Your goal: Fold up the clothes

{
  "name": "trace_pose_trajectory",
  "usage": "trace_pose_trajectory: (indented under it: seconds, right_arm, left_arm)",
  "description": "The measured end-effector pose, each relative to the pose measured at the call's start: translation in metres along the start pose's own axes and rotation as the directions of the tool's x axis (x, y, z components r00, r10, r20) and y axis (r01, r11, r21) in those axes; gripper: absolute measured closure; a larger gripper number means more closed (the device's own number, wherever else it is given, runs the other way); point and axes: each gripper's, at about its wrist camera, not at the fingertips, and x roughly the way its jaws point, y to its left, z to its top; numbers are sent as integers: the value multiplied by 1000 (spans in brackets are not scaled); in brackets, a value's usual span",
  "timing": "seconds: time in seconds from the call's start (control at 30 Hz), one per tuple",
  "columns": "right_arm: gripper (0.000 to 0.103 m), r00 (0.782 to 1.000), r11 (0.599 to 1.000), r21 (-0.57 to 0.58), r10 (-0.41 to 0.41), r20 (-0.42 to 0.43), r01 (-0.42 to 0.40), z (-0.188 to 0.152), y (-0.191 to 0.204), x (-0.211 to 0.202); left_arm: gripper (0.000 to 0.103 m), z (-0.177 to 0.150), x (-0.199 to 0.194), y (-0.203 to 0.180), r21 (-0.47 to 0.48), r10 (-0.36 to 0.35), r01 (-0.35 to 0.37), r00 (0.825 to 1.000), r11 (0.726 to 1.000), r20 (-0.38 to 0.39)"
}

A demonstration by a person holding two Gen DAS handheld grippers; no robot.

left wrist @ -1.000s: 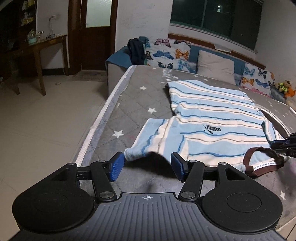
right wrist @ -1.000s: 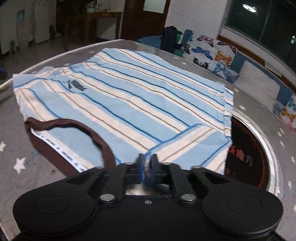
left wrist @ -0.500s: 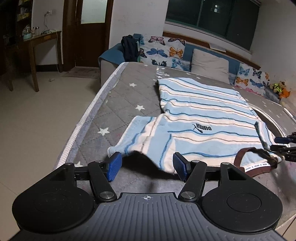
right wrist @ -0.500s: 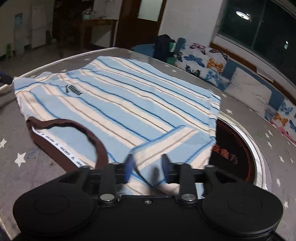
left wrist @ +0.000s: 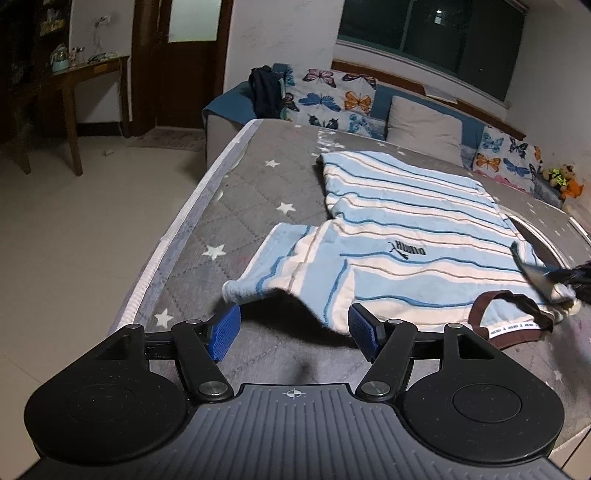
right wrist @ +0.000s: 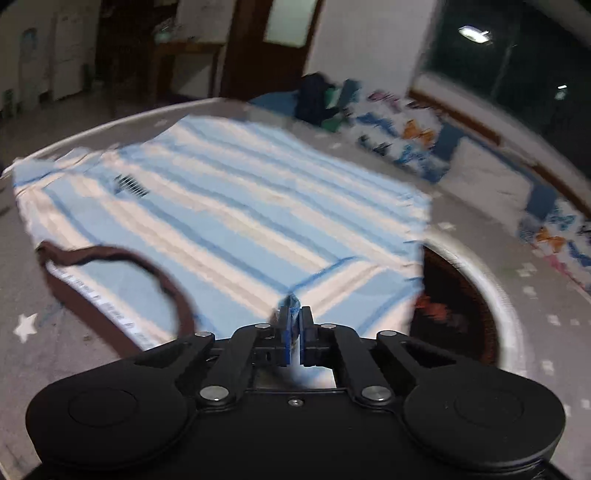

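On the near left, the left gripper (left wrist: 293, 334) is held with jaws spread wide, and the striped shirt's (left wrist: 406, 236) left sleeve (left wrist: 273, 262) lies just ahead, its lifted shoulder edge sagging between the pads. The shirt is spread flat on the mattress (left wrist: 236, 206), long axis running away from both jaws. Across at the right, fabric beside the brown collar (right wrist: 122, 258) is pinched shut in the right gripper (right wrist: 294, 334).

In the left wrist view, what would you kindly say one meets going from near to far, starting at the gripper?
Open left gripper → blue-and-cream striped T-shirt → grey star-print mattress cover → butterfly-print cushions → dark window.
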Motion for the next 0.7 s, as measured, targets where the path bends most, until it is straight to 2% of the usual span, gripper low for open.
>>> trace_pose_trajectory:
  seconds: [0.1,0.2,0.27,0.37,0.5,0.7]
  right_arm:
    - [99,995,992,80,-99,17,97,-8,-35,-16]
    - [99,975,960,176,-223,4,219,-24,-72,-30]
    - [99,964,942,207,-267,-15,264,-33,-86,-32]
    - [99,955,923,246,-290,-57,295,-47,-100,-31]
    - [98,950,916,250,-295,-105,313,-61,-104,-24]
    - [83,940,912,226,-333,-76,341,-56,-99,-31]
  left_arm:
    - [37,0,-5,9,-45,4,-4,1000,999,0]
    - [37,0,-8,19,-99,-12,11,1000,995,-10]
    - [37,1,-11,25,-135,-23,20,1000,991,-16]
    - [37,4,7,26,-179,-39,34,999,983,-25]
    - [37,5,8,39,-282,-82,72,996,957,-24]
    - [39,6,8,57,-412,-126,119,992,904,9]
